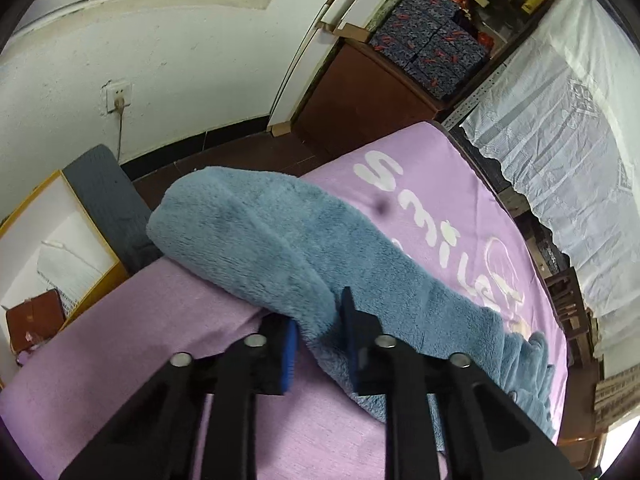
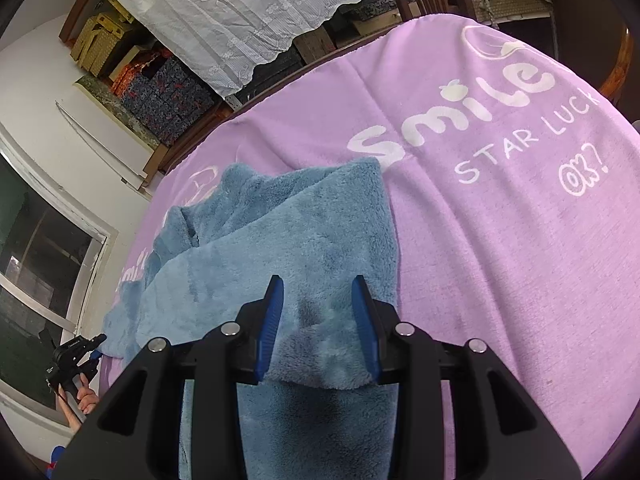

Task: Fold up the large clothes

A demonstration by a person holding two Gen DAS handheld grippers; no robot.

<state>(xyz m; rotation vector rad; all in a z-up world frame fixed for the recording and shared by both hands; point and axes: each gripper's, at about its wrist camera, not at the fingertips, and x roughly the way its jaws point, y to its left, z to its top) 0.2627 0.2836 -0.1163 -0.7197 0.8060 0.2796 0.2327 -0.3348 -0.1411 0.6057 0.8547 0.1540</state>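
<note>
A blue fleece garment [image 1: 260, 232] lies bunched on a table covered by a purple blanket [image 1: 440, 200] printed with white "Smile" lettering. In the left wrist view my left gripper [image 1: 320, 332] is shut on the garment's near edge, with fleece filling the narrow gap between its blue pads. In the right wrist view the garment [image 2: 280, 232] stretches away to the left over the blanket [image 2: 500, 240]. My right gripper [image 2: 318, 312] is shut on a raised fold of it, and fleece hangs below the pads. The left gripper [image 2: 96, 350] shows small at the lower left, held by a hand.
A white lace cloth [image 1: 560, 120] hangs beyond the table's far side. A brown cabinet [image 1: 360, 100] holds patterned boxes [image 1: 432, 48]. Off the table's left edge stand a grey padded piece [image 1: 104, 192] and a yellow-framed white board [image 1: 52, 240]. A window [image 2: 40, 260] is at the left.
</note>
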